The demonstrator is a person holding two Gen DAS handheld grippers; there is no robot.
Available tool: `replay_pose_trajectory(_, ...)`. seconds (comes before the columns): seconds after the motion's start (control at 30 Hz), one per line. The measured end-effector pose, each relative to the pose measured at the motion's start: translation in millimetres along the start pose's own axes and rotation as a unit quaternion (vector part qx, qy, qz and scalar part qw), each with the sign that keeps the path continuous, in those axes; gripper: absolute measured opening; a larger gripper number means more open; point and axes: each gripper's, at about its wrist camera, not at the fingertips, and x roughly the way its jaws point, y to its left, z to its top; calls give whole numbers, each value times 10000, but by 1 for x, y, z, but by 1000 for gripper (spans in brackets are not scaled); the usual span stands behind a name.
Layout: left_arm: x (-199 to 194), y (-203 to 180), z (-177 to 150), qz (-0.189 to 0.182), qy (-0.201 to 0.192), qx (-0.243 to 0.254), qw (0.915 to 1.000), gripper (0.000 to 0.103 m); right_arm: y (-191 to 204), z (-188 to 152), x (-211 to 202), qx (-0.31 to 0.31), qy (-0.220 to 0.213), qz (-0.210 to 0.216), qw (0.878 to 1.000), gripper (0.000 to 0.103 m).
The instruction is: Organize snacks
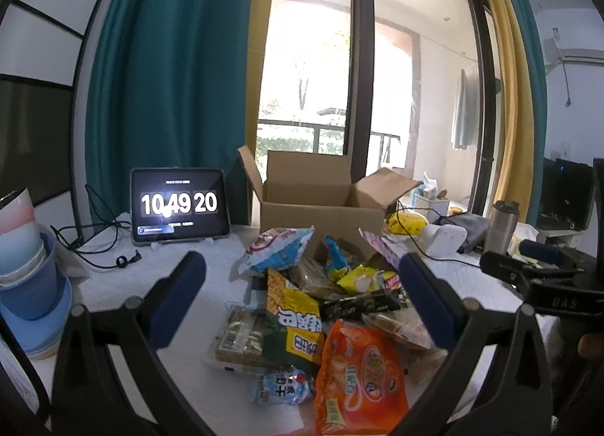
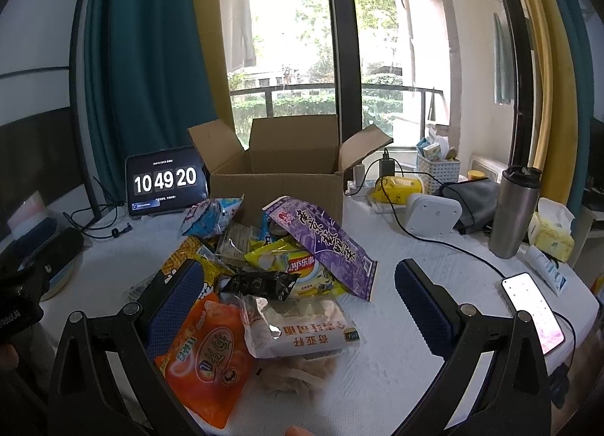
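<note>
A pile of snack packets lies on the white table in front of an open cardboard box (image 1: 321, 209) (image 2: 279, 187). An orange packet (image 1: 362, 372) (image 2: 207, 353) lies nearest, with a yellow-green packet (image 1: 294, 319), a black packet (image 1: 362, 302) (image 2: 260, 283), a purple packet (image 2: 324, 243) and a clear white-labelled packet (image 2: 302, 326). My left gripper (image 1: 302, 266) is open and empty above the pile. My right gripper (image 2: 298, 273) is open and empty above the pile's near right side; it also shows at the right edge of the left wrist view (image 1: 528, 270).
A tablet clock (image 1: 179, 205) (image 2: 166, 181) stands left of the box with cables beside it. Stacked bowls (image 1: 26, 266) sit at the far left. A steel tumbler (image 2: 515, 209), white device (image 2: 432, 215), basket (image 2: 438, 168), tissues (image 2: 551, 228) and phone (image 2: 536, 307) crowd the right.
</note>
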Motion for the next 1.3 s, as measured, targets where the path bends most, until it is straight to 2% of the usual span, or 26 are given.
replay_pose_trajectory(1.3, 2, -1, -4, 9, 96, 14, 10000, 103, -2, -6, 5, 21, 127, -7, 9999, 103)
